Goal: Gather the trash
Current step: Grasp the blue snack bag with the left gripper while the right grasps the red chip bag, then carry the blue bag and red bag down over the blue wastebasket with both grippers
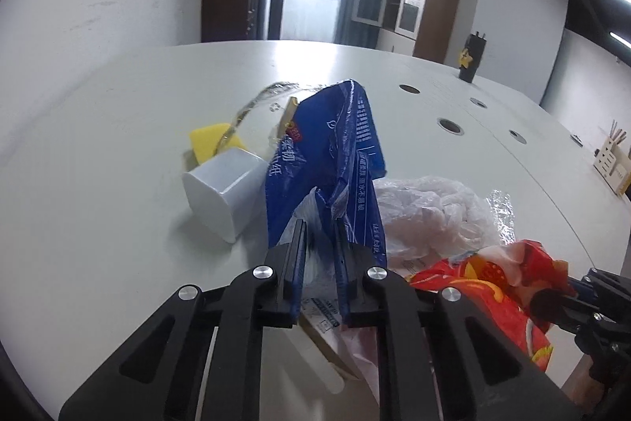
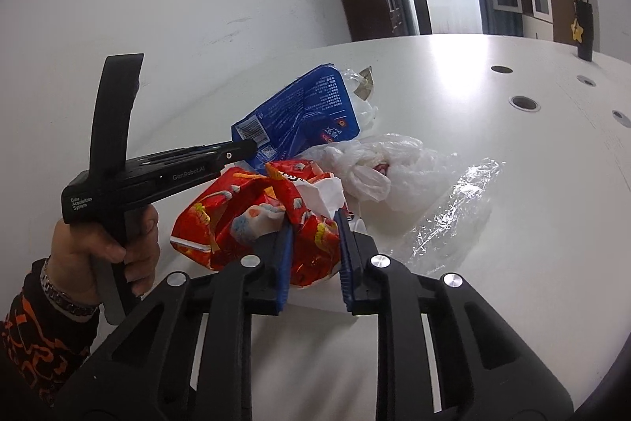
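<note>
Both grippers busy at the near edge of the white worktop (image 2: 453,73), each clamped on a piece of litter. Left gripper (image 1: 319,227) pinched narrow on the lower fold of the blue wrapper (image 1: 327,152), fingers (image 1: 296,247) nearly together with the plastic bunched between them. Wrapper standing up out of the grip, long axis running away from the fingers toward the far edge, top flopping slightly right; seen from the right wrist, the same blue wrapper (image 2: 299,113) stretching beyond the tip of the left tool, held by a hand (image 2: 106,247) at the near left corner. Right gripper (image 2: 315,223) likewise narrow, blue-padded fingers (image 2: 284,263) biting the crumpled red snack bag (image 2: 244,219), which bulges left and beyond the grip. Just beyond and right of both: a knotted white plastic bag (image 2: 366,164) touching the red bag, and a sheet of clear film (image 2: 453,208) flat toward the right. Left of the blue wrapper, a white cup (image 1: 224,192) tipped on its side, a yellow sponge (image 1: 213,141) behind it. Judged from this: two grasps secured, lifting and carrying off next. No bin visible, so direction unknown. Likely snag: the white bag dragging along with the red one, the two being pressed together
</note>
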The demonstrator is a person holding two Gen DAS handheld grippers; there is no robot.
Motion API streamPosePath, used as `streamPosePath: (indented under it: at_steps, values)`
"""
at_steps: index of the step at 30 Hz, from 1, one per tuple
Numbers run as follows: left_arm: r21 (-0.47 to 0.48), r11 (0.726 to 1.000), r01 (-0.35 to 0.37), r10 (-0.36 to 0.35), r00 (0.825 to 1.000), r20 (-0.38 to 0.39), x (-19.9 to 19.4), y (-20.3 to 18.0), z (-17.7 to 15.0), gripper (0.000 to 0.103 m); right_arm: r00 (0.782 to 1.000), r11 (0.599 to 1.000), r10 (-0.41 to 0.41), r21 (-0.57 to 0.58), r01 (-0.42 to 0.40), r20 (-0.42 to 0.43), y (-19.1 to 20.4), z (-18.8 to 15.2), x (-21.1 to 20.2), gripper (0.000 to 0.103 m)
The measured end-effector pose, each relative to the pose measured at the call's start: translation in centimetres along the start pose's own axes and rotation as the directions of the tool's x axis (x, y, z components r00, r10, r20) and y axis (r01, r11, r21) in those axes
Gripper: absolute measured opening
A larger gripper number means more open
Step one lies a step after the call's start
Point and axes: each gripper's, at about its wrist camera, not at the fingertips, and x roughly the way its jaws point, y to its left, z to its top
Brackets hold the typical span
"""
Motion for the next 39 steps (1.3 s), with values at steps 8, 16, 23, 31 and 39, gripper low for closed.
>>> streamPosePath:
  at_steps: [8, 16, 23, 31, 39]
  values:
    - [-0.02, 1.0, 0.012, -0.009, 0.985, 0.171, -8.4, 1.0, -1.6, 0.011, 0.994, 0.998, -0.017, -0.053, 0.023, 0.107, 3.2, -2.4, -5.4, 0.013]
    - [-0.026, 0.997, 0.069, -0.061, 0.975, 0.214, -14.7, 1.0, -6.6, 0.011, 0.988, 0.999, -0.028, -0.036, 0.034, 0.154, 4.6, -6.9, -9.7, 0.013]
    - [-0.037, 0.999, 0.035, -0.025, 0.966, 0.257, -19.2, 0.2, -11.6, 0.011, 0.986, 0.992, -0.081, -0.084, 0.093, 0.146, 6.1, -9.2, -10.8, 0.013]
    - [0.02, 0.999, 0.028, -0.032, 0.972, 0.235, -22.3, 0.6, -15.5, 0.011, 0.99, 0.985, -0.073, -0.148, 0.09, 0.12, 7.6, -11.3, -12.7, 0.013]
    - [0.023, 0.996, 0.086, -0.089, 0.983, 0.161, -24.3, 1.3, -19.0, 0.011, 0.995, 0.989, -0.082, -0.118, 0.089, 0.06, 7.1, -14.3, -13.2, 0.013]
